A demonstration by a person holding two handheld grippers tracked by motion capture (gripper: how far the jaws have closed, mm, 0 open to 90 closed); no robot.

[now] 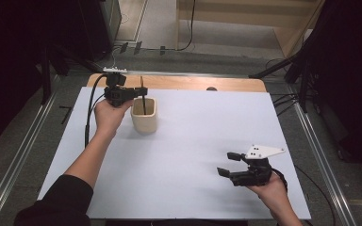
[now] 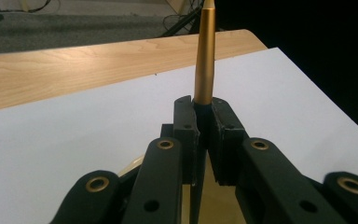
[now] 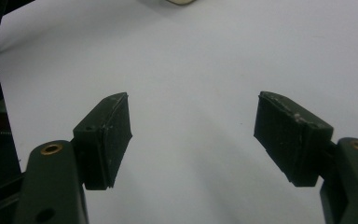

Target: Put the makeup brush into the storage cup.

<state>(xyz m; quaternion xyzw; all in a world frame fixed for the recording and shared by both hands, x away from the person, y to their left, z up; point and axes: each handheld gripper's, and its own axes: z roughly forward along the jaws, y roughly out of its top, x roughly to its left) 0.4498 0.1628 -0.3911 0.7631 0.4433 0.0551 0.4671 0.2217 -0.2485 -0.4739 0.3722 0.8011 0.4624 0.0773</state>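
While the left gripper (image 1: 139,92) pinches a slim gold-and-black pen (image 2: 204,60) upright, its long axis runs straight down into the cream, square-mouthed ceramic holder (image 1: 144,120) directly beneath the jaws. Well apart, near the white table cover's (image 1: 193,155) front edge, the right gripper (image 1: 230,163) rests with jaws spread and empty.

High view: fixed overhead, looks forward and down over whole table (image 1: 184,155). Left gripper view: rides close behind own fingers (image 2: 186,126), faces level toward table's far wooden edge. Right gripper view: close behind own spread fingers (image 3: 107,135), faces down at white sheet. All share white sheet.
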